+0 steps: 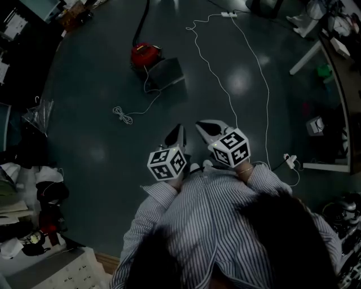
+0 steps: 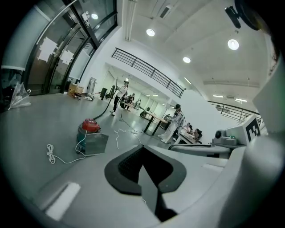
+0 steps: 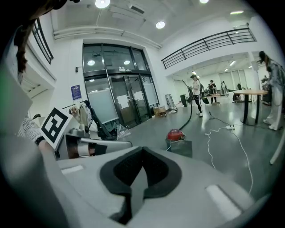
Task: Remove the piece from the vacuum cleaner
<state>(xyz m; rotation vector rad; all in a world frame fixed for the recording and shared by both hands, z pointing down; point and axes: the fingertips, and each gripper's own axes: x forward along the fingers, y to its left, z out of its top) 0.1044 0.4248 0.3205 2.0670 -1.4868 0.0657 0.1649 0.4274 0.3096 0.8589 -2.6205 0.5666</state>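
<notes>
A small red vacuum cleaner (image 1: 145, 55) stands on the grey floor far ahead, with a grey metal piece (image 1: 165, 73) leaning at its right side and a black hose (image 1: 141, 22) running away from it. It also shows in the left gripper view as the vacuum cleaner (image 2: 89, 126) with its grey piece (image 2: 95, 144), and in the right gripper view as the vacuum cleaner (image 3: 175, 134) with the piece (image 3: 182, 147). My left gripper (image 1: 176, 134) and right gripper (image 1: 204, 127) are held close to my body, both shut and empty, well short of the vacuum.
A white cable (image 1: 131, 112) lies coiled on the floor between me and the vacuum. A long white cord (image 1: 217, 76) runs to a power strip (image 1: 228, 14). Clutter lines the left side (image 1: 39, 192), and a table (image 1: 338, 62) stands at the right. People stand in the distance (image 2: 120, 95).
</notes>
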